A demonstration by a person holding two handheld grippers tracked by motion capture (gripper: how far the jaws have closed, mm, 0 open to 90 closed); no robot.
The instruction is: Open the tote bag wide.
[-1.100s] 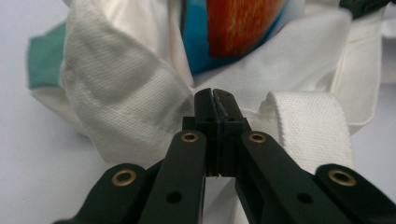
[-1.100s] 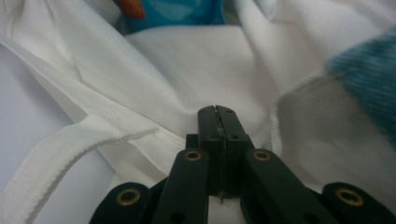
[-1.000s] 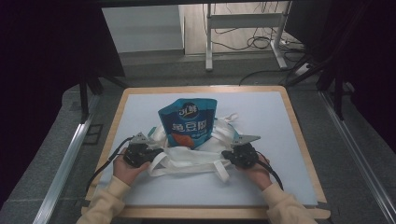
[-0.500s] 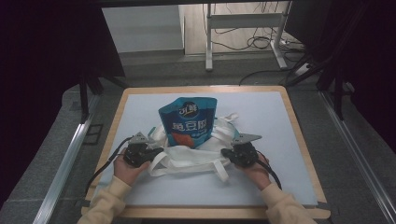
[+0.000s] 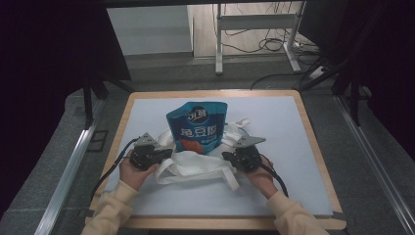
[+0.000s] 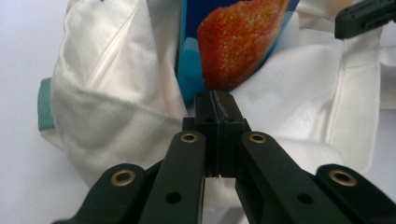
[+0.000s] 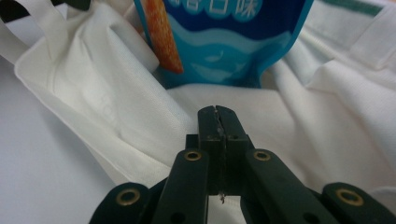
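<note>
A white cloth bag [image 5: 198, 164] lies crumpled on the table [image 5: 303, 147] near its front centre. A blue snack pouch [image 5: 196, 126] stands in the bag's mouth, its lower end hidden by the cloth. The left gripper [image 5: 164, 154] sits at the bag's left edge, the right gripper [image 5: 227, 156] at its right. Both pairs of fingers are pressed fully together over the cloth; whether any fabric is pinched between them cannot be told.
</note>
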